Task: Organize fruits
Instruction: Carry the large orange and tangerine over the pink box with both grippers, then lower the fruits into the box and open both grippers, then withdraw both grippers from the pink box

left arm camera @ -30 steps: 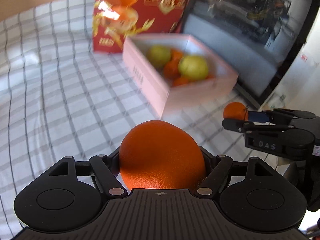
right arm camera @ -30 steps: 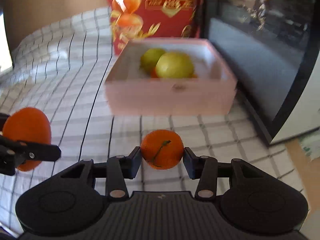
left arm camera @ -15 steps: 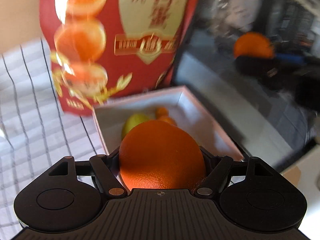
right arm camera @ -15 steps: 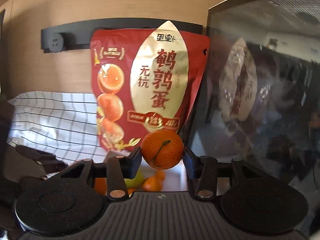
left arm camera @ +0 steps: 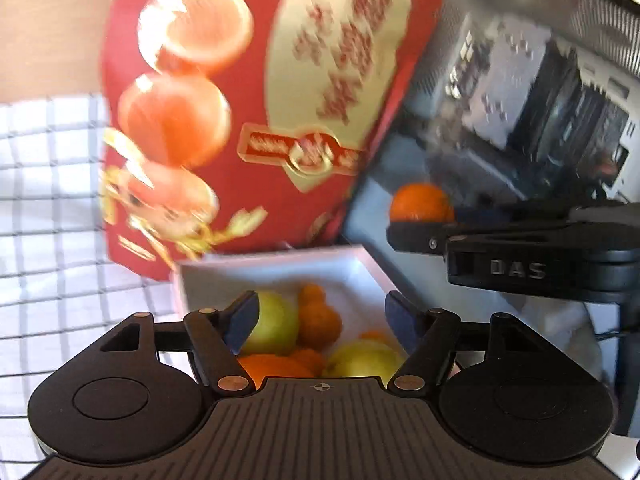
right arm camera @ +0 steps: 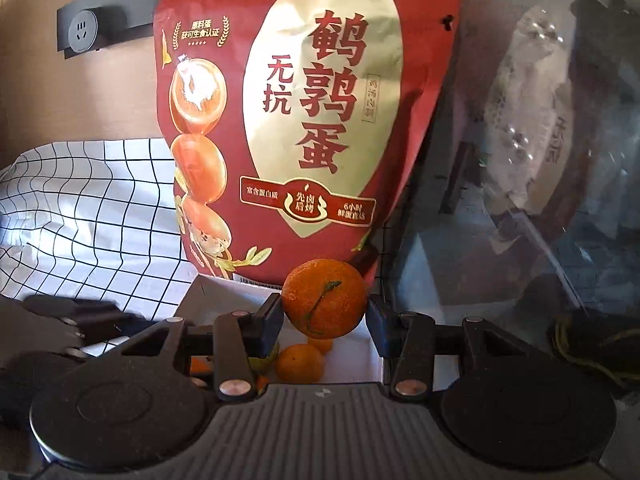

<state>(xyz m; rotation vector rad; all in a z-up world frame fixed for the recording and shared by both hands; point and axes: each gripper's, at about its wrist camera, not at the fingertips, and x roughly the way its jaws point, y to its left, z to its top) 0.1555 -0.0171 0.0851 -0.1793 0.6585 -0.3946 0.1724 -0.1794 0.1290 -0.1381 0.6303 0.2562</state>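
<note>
My left gripper (left arm camera: 322, 312) hangs over the pink box (left arm camera: 280, 264); its jaws are closing with nothing between them. In the box below lie a large orange (left arm camera: 272, 366), two yellow-green fruits (left arm camera: 272, 324) and small tangerines (left arm camera: 320, 320). My right gripper (right arm camera: 324, 316) is shut on a tangerine (right arm camera: 324, 304) with a green stalk, held above the box's (right arm camera: 372, 356) far end. The left wrist view has that right gripper (left arm camera: 416, 224) and its tangerine (left arm camera: 420, 204) at the right, higher than the box. At the left of the right wrist view, the left gripper (right arm camera: 60, 312) is a dark blur.
A tall red snack bag (right arm camera: 304, 120) stands right behind the box. A dark glass-fronted appliance (right arm camera: 520, 160) flanks it on the right. A checked white cloth (right arm camera: 100, 208) covers the surface to the left. A wall socket (right arm camera: 80, 28) sits on the wooden wall.
The left gripper moved over the box and let go of the large orange, which now lies in the box. The right gripper rose with its tangerine to above the box.
</note>
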